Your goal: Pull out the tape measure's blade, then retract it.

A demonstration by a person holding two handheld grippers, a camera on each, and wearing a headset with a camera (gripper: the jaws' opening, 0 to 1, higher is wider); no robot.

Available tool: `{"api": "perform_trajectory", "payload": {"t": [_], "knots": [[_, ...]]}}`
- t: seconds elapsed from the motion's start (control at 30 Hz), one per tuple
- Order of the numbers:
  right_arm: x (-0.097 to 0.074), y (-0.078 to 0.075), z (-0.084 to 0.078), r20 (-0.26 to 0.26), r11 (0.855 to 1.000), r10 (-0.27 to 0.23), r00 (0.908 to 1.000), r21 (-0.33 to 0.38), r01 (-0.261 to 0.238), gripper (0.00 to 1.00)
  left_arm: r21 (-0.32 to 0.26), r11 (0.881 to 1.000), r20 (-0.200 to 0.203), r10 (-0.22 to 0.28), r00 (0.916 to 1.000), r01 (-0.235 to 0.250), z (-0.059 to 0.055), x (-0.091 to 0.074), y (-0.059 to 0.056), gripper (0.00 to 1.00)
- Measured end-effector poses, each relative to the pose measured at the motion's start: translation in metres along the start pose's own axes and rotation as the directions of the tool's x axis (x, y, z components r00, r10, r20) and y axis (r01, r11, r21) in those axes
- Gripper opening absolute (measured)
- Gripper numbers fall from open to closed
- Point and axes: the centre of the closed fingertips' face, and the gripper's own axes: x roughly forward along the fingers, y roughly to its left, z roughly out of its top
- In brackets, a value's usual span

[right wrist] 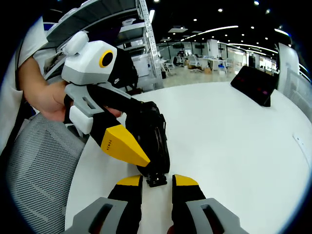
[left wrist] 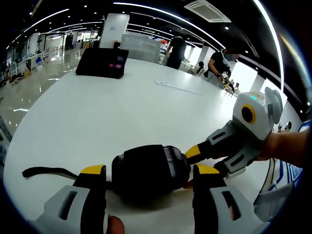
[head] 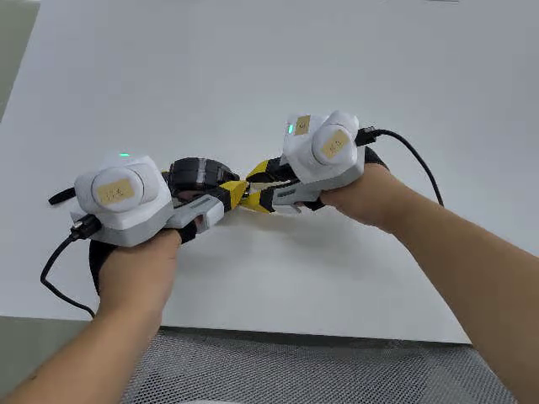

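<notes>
head view: white table (head: 253,67), two hands over its near edge. left hand (head: 139,269) holds the left gripper (head: 221,195), white body w/ yellow-tipped jaws pointing right. it's clamped on the chunky black tape measure (head: 198,175), approx ctr of view. can't tell if the case rests on the table or sits just above it. right hand (head: 366,194) holds the right gripper (head: 255,187), jaws pointing left, tips meeting the left gripper's tips at the tape measure's right end. a black cable (head: 418,160) trails from the right gripper. grey mesh chair (head: 320,370) shows below the table edge.

left gripper view: tape measure sits btw the two yellow tips, both against its sides, low ctr. a thin black strap (left wrist: 44,171) runs off its left side along the table. right gripper reaches in from the right, tips touching the case. far back on the table is a dark flat screen (left wrist: 102,62); people in bg.

right gripper view: own jaws nearly closed, pinching the small black end hook (right wrist: 156,181), which sits right against the case's lower end. left gripper's yellow tip lies across the case side just above.
</notes>
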Motion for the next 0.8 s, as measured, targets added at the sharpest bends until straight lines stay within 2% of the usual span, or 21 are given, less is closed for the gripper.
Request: {"api": "perform_trajectory", "payload": {"t": [0.1,0.43,0.6,0.8], "knots": [[-0.001,0.002,-0.001,-0.007,1.0,-0.001,1.0,-0.005,0.001,0.22,0.021,1.0,0.004,-0.003,1.0,0.003,0.001,-0.001,-0.001,0.68],[-0.007,0.002,-0.004,0.001,1.0,-0.008,1.0,0.01,0.008,0.23,0.032,0.999,0.004,-0.012,0.9999,0.012,0.002,-0.001,-0.004,0.69],[-0.014,0.004,-0.004,0.016,0.999,-0.027,0.9995,0.034,0.027,0.27,0.054,0.998,-0.015,-0.026,0.9995,0.027,-0.002,-0.002,-0.006,0.71],[-0.021,0.004,-0.009,0.031,0.997,-0.048,0.9984,0.064,0.046,0.31,0.081,0.996,-0.01,-0.034,0.9994,0.034,-0.001,-0.006,-0.004,0.73]]}}
